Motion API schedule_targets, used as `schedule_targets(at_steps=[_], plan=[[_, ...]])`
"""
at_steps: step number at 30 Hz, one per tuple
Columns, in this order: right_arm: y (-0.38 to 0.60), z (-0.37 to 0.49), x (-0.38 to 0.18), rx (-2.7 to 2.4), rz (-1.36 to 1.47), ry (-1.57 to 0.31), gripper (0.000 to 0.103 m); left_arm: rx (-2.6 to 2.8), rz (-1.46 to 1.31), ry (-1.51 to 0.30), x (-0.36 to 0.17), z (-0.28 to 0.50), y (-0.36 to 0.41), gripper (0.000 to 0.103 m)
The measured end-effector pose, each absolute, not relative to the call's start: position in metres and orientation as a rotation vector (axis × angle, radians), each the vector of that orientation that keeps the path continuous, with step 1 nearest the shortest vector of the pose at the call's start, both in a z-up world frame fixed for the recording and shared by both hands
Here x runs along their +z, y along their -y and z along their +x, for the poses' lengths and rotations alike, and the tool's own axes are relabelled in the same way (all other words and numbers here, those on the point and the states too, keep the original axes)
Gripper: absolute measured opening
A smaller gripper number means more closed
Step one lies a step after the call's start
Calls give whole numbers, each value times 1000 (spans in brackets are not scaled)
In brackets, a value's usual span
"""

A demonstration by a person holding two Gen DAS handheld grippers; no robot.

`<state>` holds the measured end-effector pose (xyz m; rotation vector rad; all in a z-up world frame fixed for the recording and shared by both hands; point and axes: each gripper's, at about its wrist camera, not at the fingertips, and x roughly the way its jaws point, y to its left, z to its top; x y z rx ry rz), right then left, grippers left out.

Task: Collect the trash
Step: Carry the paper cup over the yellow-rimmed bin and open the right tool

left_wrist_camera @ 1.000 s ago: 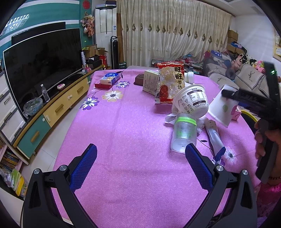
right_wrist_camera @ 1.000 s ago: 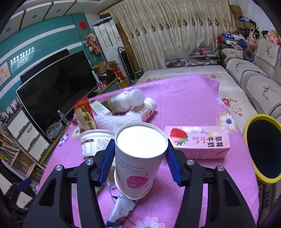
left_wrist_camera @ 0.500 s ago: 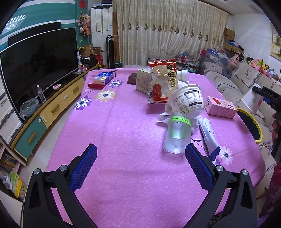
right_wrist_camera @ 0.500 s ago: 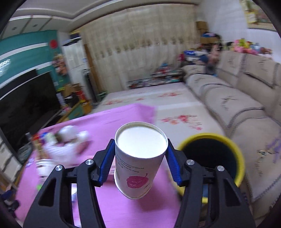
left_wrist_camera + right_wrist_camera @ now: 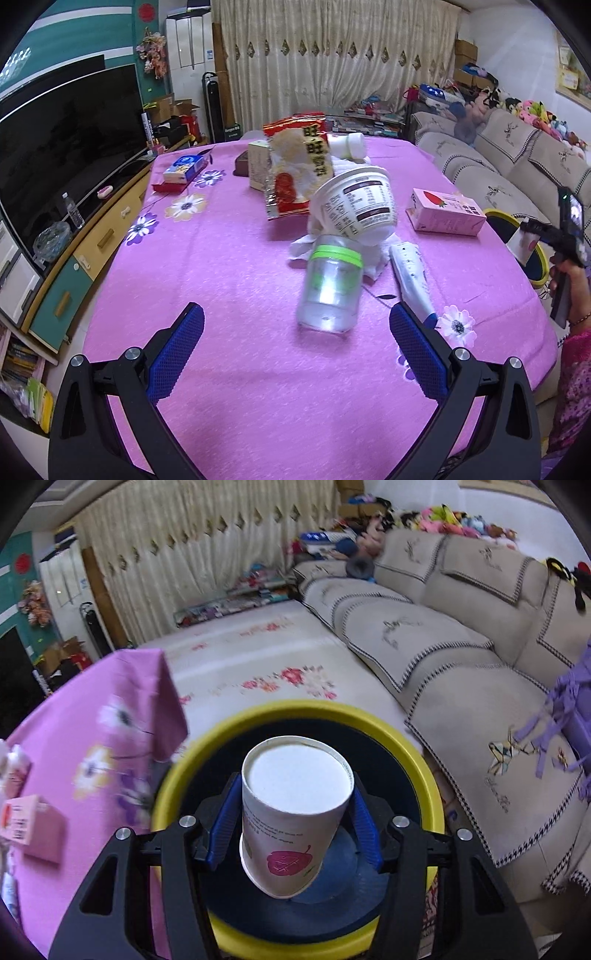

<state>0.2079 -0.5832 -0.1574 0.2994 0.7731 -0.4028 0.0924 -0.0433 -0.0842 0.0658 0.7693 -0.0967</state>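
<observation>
One paper cup (image 5: 295,812) is being pinched between the blue pads of the right gripper (image 5: 293,827), directly over the one yellow-rimmed bin (image 5: 402,738), whose dark interior is showing no visible contents. Half a second earlier the bin was lying ahead and to the right. The left gripper (image 5: 295,354) is hovering spread over the pink tablecloth (image 5: 229,258), facing one clear jar (image 5: 330,288), one noodle tub (image 5: 356,206), one snack bag (image 5: 295,166) and one strawberry carton (image 5: 445,212).
</observation>
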Motion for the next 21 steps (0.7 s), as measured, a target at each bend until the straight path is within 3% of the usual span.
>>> schedule_targets(at_steps=[9, 15, 21], plan=[[594, 214, -190, -431, 300, -802, 55, -128, 89, -792, -87, 107, 68, 99], [593, 214, -186, -442, 285, -781, 63, -131, 101, -810, -92, 115, 76, 99], [586, 199, -170, -421, 294, -746, 63, -134, 89, -828, -100, 128, 71, 99]])
